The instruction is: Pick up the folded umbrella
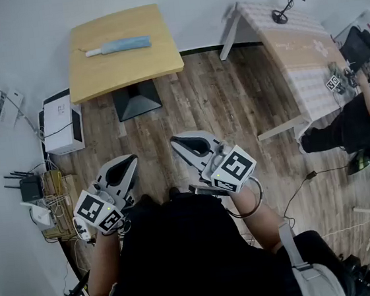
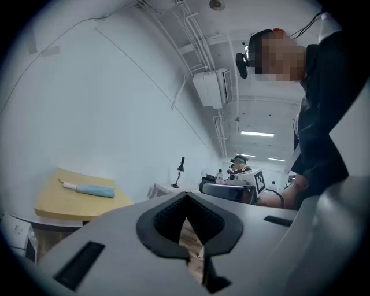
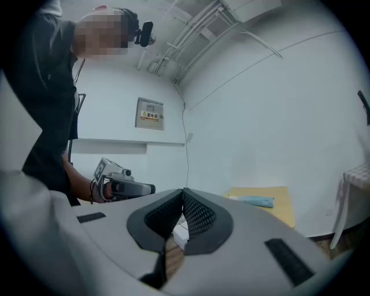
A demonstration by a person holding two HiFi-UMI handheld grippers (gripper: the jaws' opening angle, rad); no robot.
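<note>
Status: the folded umbrella [image 1: 120, 46] lies flat on the wooden table [image 1: 130, 70]. It sits on the far half of the tabletop, nearer the left edge and roughly parallel to the far edge, with its pale handle end toward the left edge. Nothing else is on that tabletop, so access looks free from the near edge.

The person stands well back from the table, floor between. Both tools are held level at waist height, side by side. This reads as a carry/ready posture, with the reach not yet begun.

Left gripper [image 1: 130, 159]: tips together, nothing between the pads, only floor visible through the gap behind them. Right gripper [image 1: 175, 141]: same, fully closed and empty. Neither touches anything.

Judgement: whichever one goes for the umbrella must spread its jaws first, then probably straddle the sleeve across its width.
</note>
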